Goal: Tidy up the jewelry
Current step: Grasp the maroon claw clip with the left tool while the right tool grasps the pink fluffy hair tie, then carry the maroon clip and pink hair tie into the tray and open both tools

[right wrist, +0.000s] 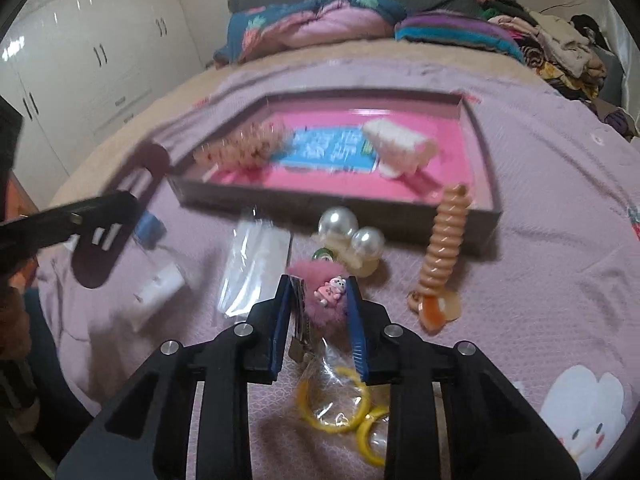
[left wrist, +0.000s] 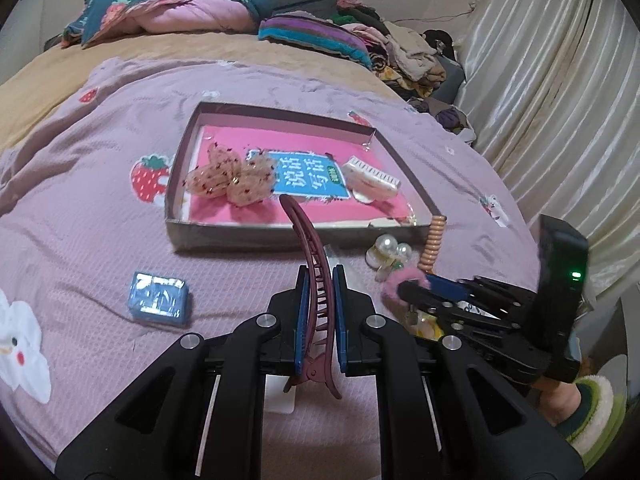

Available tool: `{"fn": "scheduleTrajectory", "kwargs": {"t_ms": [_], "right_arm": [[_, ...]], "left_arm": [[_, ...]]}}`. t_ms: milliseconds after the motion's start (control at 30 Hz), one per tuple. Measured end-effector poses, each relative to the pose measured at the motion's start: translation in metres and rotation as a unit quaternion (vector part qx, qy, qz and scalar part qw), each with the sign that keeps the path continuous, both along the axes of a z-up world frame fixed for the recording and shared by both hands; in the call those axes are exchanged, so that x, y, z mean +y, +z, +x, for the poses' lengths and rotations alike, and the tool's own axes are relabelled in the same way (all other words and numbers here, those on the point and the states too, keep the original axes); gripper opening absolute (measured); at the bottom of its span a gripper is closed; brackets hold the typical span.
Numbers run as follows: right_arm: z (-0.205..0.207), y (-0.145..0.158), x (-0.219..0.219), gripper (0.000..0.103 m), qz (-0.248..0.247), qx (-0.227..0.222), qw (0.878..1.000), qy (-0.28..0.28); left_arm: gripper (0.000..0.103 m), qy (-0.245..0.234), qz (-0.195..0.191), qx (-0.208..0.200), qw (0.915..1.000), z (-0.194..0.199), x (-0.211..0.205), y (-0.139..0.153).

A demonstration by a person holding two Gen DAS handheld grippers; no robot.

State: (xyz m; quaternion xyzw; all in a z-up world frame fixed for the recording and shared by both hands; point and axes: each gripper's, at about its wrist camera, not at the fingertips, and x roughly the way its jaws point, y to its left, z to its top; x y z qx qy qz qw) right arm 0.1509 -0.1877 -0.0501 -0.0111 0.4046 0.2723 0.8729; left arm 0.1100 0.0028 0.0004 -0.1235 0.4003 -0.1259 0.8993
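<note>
Both tongs are loaded: the left gripper (left wrist: 320, 280) is clamped on a maroon hair claw (left wrist: 310, 256), held off the bedspread (left wrist: 80, 208) with its tip near the front wall of the shallow box (left wrist: 280, 236), while the right gripper (right wrist: 319, 292) has its pads pressed to either side of a pink fluffy clip (right wrist: 320, 300) that seems to lie on the cover yet. By my judgement the step in hand is carrying pieces into the box; next the claw wants lifting over the wall and releasing on the pink lining. Inside the box I count two pieces: one speckled bow (left wrist: 230, 176) and one white claw clip (left wrist: 370, 178). Outside it: one pearl clip (right wrist: 352, 240), one peach spiral tie (right wrist: 440, 252), two or three yellow rings (right wrist: 332, 404) in a clear bag, one small blue box (left wrist: 158, 298)
</note>
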Motion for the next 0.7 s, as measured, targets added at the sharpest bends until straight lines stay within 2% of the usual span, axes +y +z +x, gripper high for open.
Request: {"fn": "scheduleTrajectory", "kwargs": {"t_ms": [333, 700], "right_arm": [[-0.006, 0.057, -0.044, 0.025, 0.052, -0.075, 0.994, -0.053], [0.029, 0.096, -0.076, 0.025, 0.051, -0.122, 0.986, -0.098]], "left_arm": [[0.005, -0.013, -0.002, -0.019, 0.9997, 0.025, -0.011, 0.016], [0.005, -0.030, 0.003, -0.042, 0.9987, 0.060, -0.021, 0.034]]}}
